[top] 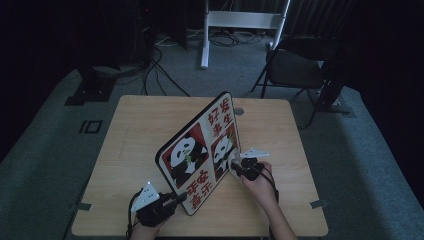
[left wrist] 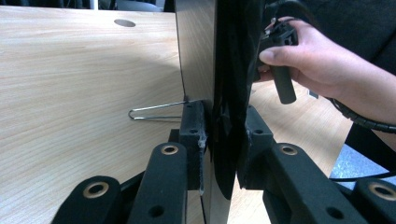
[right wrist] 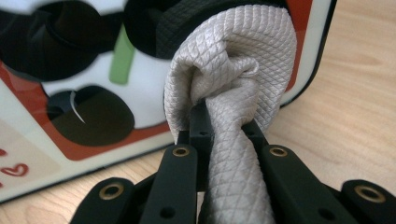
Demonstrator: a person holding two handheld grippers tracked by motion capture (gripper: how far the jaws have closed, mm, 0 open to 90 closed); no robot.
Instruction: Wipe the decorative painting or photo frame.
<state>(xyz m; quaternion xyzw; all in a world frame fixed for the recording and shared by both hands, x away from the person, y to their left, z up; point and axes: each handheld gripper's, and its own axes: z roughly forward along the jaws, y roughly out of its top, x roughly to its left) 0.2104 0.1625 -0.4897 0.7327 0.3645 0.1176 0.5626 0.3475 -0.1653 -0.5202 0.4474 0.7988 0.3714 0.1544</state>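
A framed panda picture [top: 200, 145] with red characters stands tilted on one edge on the wooden table [top: 135, 130]. My left gripper [top: 177, 199] is shut on its near lower corner; in the left gripper view the jaws [left wrist: 224, 126] clamp the frame's black edge [left wrist: 233, 70] from both sides. A thin wire loop [left wrist: 154, 112] sticks out from the frame's wooden back. My right gripper [top: 235, 167] is shut on a bunched pale grey cloth [right wrist: 233, 70], and the cloth [top: 232, 164] presses against the glossy picture face [right wrist: 93, 70] near its lower right corner.
A round hole [top: 239, 111] sits near the table's far edge. Behind the table stand a dark folding chair [top: 295, 67] and a white stand [top: 240, 20], with cables across the floor. The person's right hand [left wrist: 317, 60] is behind the frame.
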